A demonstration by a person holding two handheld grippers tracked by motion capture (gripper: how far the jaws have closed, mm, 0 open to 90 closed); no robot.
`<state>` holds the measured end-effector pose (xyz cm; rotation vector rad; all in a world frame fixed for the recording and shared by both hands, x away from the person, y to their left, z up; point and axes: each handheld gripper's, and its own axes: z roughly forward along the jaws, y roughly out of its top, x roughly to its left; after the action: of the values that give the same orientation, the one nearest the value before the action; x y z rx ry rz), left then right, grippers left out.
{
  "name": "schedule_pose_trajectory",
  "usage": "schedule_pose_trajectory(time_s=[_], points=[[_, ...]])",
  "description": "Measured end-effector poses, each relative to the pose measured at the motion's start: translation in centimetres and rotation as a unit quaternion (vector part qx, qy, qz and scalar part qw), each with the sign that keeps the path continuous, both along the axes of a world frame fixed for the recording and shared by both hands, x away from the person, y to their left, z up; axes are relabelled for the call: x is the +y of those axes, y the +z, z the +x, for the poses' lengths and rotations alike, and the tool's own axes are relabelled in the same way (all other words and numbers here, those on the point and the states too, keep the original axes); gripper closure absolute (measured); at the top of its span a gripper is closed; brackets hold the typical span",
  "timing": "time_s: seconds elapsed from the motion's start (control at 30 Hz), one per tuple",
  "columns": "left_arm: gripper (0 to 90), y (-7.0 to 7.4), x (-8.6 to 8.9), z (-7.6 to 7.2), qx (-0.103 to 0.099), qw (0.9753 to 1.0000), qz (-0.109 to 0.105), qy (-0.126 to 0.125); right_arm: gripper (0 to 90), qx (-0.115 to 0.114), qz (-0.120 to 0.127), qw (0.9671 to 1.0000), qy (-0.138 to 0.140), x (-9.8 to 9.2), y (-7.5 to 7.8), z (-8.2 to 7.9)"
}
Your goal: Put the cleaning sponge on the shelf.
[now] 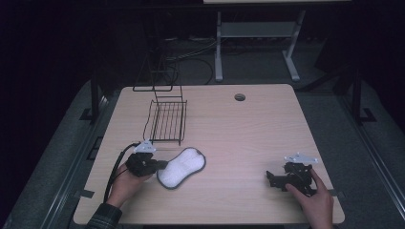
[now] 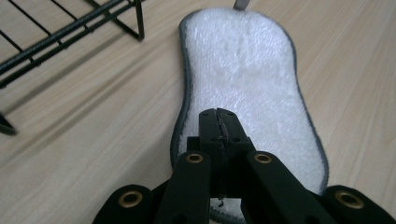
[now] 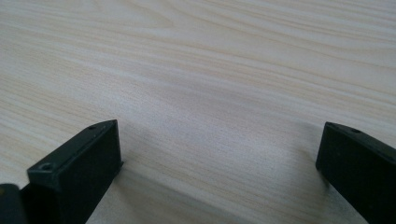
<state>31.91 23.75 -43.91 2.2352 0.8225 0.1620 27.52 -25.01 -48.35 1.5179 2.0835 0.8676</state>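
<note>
Wire rack (image 1: 166, 120) at back left of the bench (image 1: 248, 129). Left tool (image 1: 160, 165) has jaws pressed together at the near end of the white fluffy pad (image 1: 181, 167), apparently pinching its edge. The pad lies flat in front of the rack. It looks light, soft and floppy; the grey stitched rim looks like the best hold. Right tool (image 1: 270, 179) gapes wide, holding nothing, resting on bare bench.

Looks like a lab/test rig: bare desk (image 1: 248, 124) w/ cable hole (image 1: 239, 97) (dark surrounds), floor cables (image 1: 200, 52).
</note>
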Motion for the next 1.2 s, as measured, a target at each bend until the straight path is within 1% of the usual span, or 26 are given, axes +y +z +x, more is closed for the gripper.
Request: schedule_pose_trajectory(time_s=[0.03,0.07,0.1,0.17,0.27,0.3,0.37,0.4,0.43,0.53,0.6,0.67,0.73,0.77,0.8,0.9,0.93,1.03,1.17,1.2], points=[[86.6,0.0,0.0,0.0,0.0,1.0,0.0,0.0,0.0,0.0,0.0,1.0,0.0,0.0,0.0,0.0],[84.2,0.2,-0.1,0.0,0.001,0.9999,-0.014,0.002,0.0,0.0,0.0,1.0,0.0,0.0,0.0,0.0],[82.5,0.2,-0.3,0.1,0.002,0.9999,-0.016,0.002,0.0,0.0,0.0,1.0,0.0,0.0,0.0,0.0],[75.7,0.3,-0.6,0.2,0.002,0.9998,-0.02,0.006,0.0,0.0,0.0,1.0,0.0,0.0,0.0,0.0],[63.6,0.3,-1.0,0.4,-0.001,0.9996,-0.026,0.009,0.0,0.0,0.0,1.0,0.0,0.0,0.0,0.0],[59.9,0.4,-1.3,0.5,0.0,0.9997,-0.022,0.007,0.0,0.0,0.0,1.0,0.0,0.0,0.0,0.0],[51.6,0.4,-1.5,0.5,-0.002,0.9997,-0.023,0.007,0.0,0.0,0.0,1.0,0.0,0.0,0.0,0.0],[47.2,0.4,-2.0,0.7,0.004,0.9996,-0.027,0.007,0.0,0.0,0.0,1.0,0.0,0.0,0.0,0.0],[44.9,0.4,-2.1,0.8,0.003,0.9995,-0.03,0.008,0.0,0.0,0.0,1.0,0.0,0.0,0.0,0.0],[31.6,0.3,-2.5,1.0,0.005,0.9994,-0.035,0.004,0.0,0.0,0.0,1.0,0.0,0.0,0.0,0.0],[21.9,0.1,-3.1,1.2,-0.003,0.9994,-0.033,-0.001,0.0,0.0,0.0,1.0,0.0,0.0,0.0,0.0],[15.1,-0.2,-3.4,1.3,-0.003,0.9995,-0.031,-0.002,0.0,0.0,0.0,1.0,0.0,0.0,0.0,0.0],[13.4,-0.5,-3.7,1.4,-0.003,0.9995,-0.031,0.0,0.0,0.0,0.0,1.0,0.0,0.0,0.0,0.0],[13.2,-0.6,-3.8,1.5,-0.003,0.9996,-0.027,-0.003,0.0,0.0,0.0,1.0,0.0,0.0,0.0,0.0],[13.2,-0.8,-3.9,1.5,-0.003,0.9996,-0.029,0.0,0.0,0.0,0.0,1.0,0.0,0.0,0.0,0.0],[13.1,-1.1,-4.2,1.7,-0.006,0.9998,-0.02,-0.001,0.0,0.0,0.0,1.0,0.0,0.0,0.0,0.0],[13.0,-1.2,-4.3,1.6,-0.006,0.9997,-0.023,0.002,0.0,0.0,0.0,1.0,0.0,0.0,0.0,0.0],[12.9,-1.4,-4.5,1.7,-0.009,0.9998,-0.018,-0.001,0.0,0.0,0.0,1.0,0.0,0.0,0.0,0.0],[12.9,-1.7,-4.7,1.6,-0.008,0.9999,-0.014,-0.002,0.0,0.0,0.0,1.0,0.0,0.0,0.0,0.0],[12.9,-1.8,-4.7,1.6,-0.008,0.9999,-0.011,-0.004,0.0,0.0,0.0,1.0,0.0,0.0,0.0,0.0]])
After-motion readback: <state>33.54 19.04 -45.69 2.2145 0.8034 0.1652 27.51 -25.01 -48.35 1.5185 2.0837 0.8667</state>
